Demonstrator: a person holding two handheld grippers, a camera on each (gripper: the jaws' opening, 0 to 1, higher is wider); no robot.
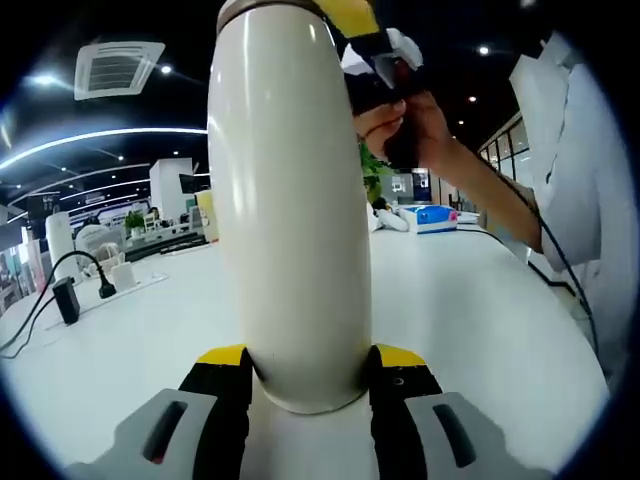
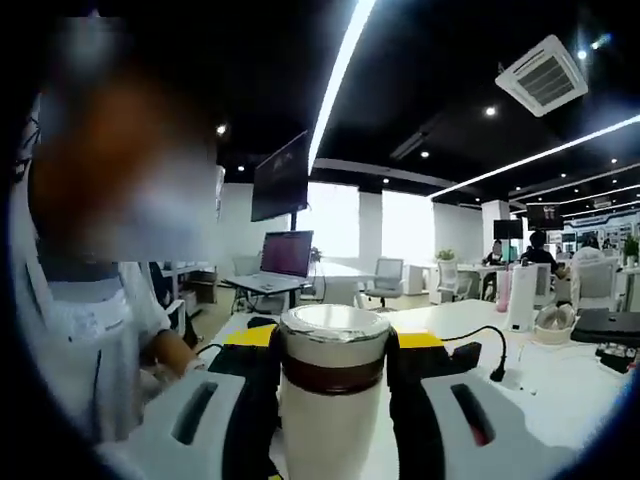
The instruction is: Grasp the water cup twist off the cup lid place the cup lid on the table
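My left hand-held gripper (image 1: 310,375) clamps the base of the upright cream water cup (image 1: 290,200) over the white bench (image 1: 480,310). My right hand-held gripper (image 2: 333,365) closes around the cup lid (image 2: 333,335) at its top.

Open-plan office, dark ceiling (image 2: 250,60) with long light strips (image 2: 340,70), spot lights, square air vent (image 2: 548,75). Bright windows (image 2: 335,222) at back. White counter (image 1: 480,310). Open laptop (image 2: 280,258) on desk, office chairs (image 2: 385,280), wall screen (image 2: 282,176), potted plants (image 1: 134,219).
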